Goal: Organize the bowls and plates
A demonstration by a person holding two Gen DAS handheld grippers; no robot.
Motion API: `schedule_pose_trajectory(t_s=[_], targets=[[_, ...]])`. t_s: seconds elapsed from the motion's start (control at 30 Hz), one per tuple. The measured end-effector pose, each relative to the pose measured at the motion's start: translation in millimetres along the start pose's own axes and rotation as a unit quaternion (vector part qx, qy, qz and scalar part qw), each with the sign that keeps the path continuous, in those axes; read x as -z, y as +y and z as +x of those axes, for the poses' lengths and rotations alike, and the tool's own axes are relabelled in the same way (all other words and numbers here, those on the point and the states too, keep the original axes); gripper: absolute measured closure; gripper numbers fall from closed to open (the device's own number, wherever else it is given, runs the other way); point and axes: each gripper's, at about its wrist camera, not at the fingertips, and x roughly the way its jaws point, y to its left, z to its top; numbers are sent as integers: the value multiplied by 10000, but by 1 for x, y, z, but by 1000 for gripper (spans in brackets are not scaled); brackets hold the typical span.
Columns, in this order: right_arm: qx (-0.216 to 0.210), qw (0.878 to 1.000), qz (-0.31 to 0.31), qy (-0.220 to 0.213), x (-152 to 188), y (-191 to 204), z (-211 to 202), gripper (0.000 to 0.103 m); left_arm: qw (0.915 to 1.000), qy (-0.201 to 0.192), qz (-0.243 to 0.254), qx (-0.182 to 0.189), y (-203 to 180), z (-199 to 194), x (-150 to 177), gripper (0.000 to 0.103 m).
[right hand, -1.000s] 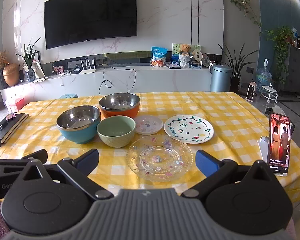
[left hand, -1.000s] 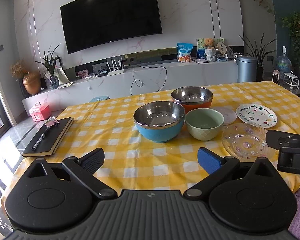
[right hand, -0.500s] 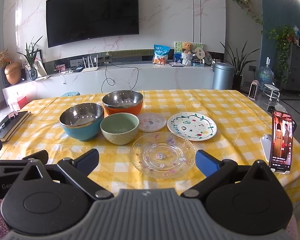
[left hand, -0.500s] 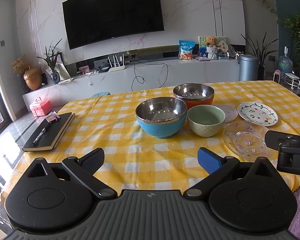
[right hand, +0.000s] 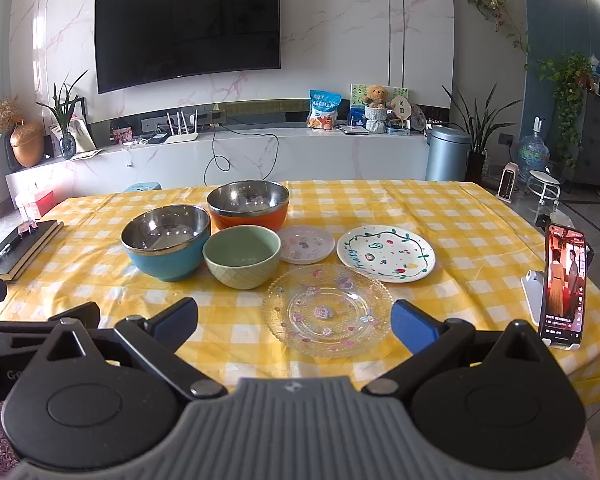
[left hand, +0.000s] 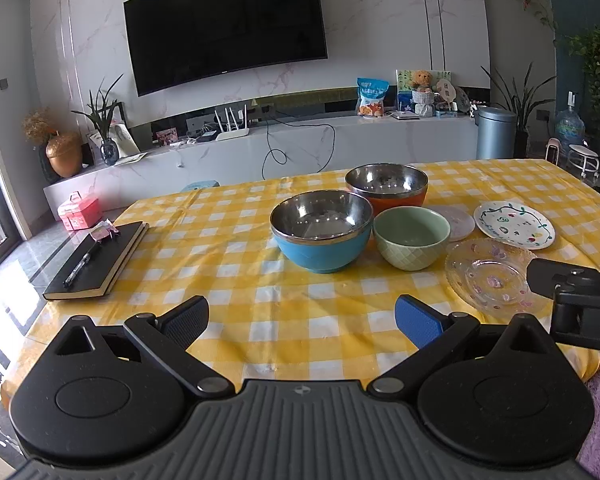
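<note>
While both grippers hang above the near edge of the table [right hand: 460, 208], neither one touches any dish. The left gripper [left hand: 302, 316] has its jaws spread wide and holds nothing; only yellow checked cloth lies between its fingers. The right gripper [right hand: 294, 320] is likewise wide open and empty, and the clear glass plate [right hand: 327, 309] lies on the cloth just ahead of it, framed between its two fingers in the right wrist view.

All dishes sit in one cluster near the middle of the table. The blue bowl [right hand: 166, 242], steel-lined, stands at the left of the group. The orange bowl [right hand: 249, 210], also steel-lined, stands behind it and to its right. The green bowl [right hand: 241, 256] stands in front of the orange bowl, just beside the blue one; whether their rims touch cannot be told. All three bowls are upright and appear empty. A small pale plate [right hand: 306, 243] lies just right of the green bowl. The white painted plate [right hand: 385, 253] lies further right, and the clear glass plate lies nearest, in front of both.

A black notebook [left hand: 98, 260] with a pen [left hand: 80, 262] on its cover rests at the left edge of the table. A phone [right hand: 563, 286] stands upright in a holder at the right edge, screen lit.
</note>
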Motion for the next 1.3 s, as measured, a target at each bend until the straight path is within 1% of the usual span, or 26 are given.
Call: schedule_pose_trajectory(t_s=[1.3], targets=[[7, 10000, 2, 35, 1, 1, 0, 2, 10000, 5, 9, 17, -3, 0, 2, 0]])
